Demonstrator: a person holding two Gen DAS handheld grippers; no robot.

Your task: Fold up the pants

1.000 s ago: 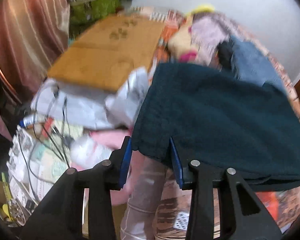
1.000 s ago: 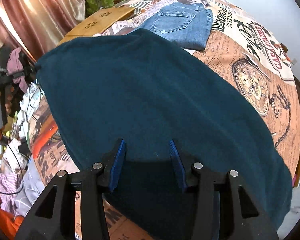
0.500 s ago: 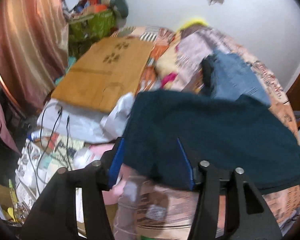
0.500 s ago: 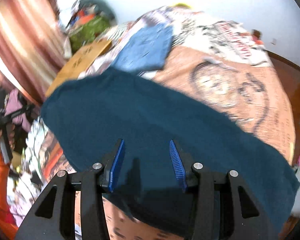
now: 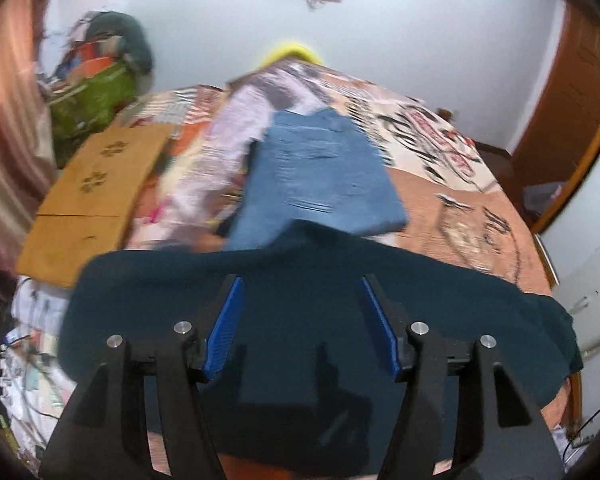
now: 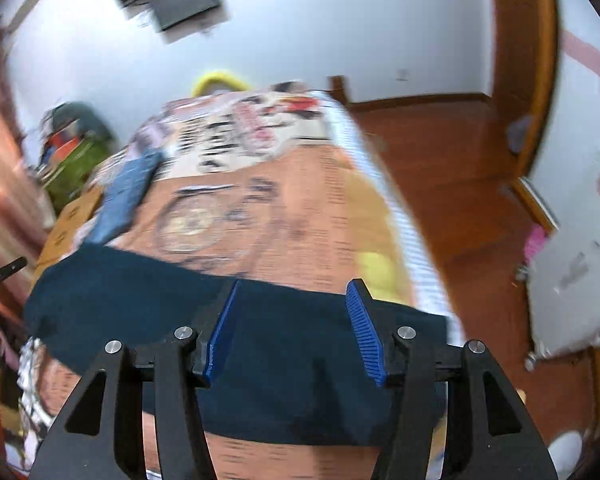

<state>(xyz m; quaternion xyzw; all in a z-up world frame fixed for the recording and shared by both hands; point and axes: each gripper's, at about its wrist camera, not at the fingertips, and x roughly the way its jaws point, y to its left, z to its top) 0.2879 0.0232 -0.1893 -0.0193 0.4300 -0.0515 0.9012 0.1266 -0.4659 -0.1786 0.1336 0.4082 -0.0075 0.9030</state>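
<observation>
Dark teal pants (image 5: 300, 340) lie folded and flat across the near edge of the bed; they also show in the right wrist view (image 6: 284, 340). My left gripper (image 5: 302, 320) is open and empty, its blue pads spread wide above the cloth. My right gripper (image 6: 296, 320) is open and empty too, above the pants' right part. Neither holds cloth. Both views are blurred by motion.
Folded blue jeans (image 5: 316, 176) lie further back on the patterned bedspread (image 5: 452, 184). A brown cardboard sheet (image 5: 92, 196) lies at the bed's left, with a green bag (image 5: 92, 100) behind. Wooden floor (image 6: 460, 184) and a door frame (image 6: 540, 60) are to the right.
Both grippers have lifted and tilted up, so the room's far wall is in view. The left gripper's pads have spread wider. The teal pants sit lower in both views.
</observation>
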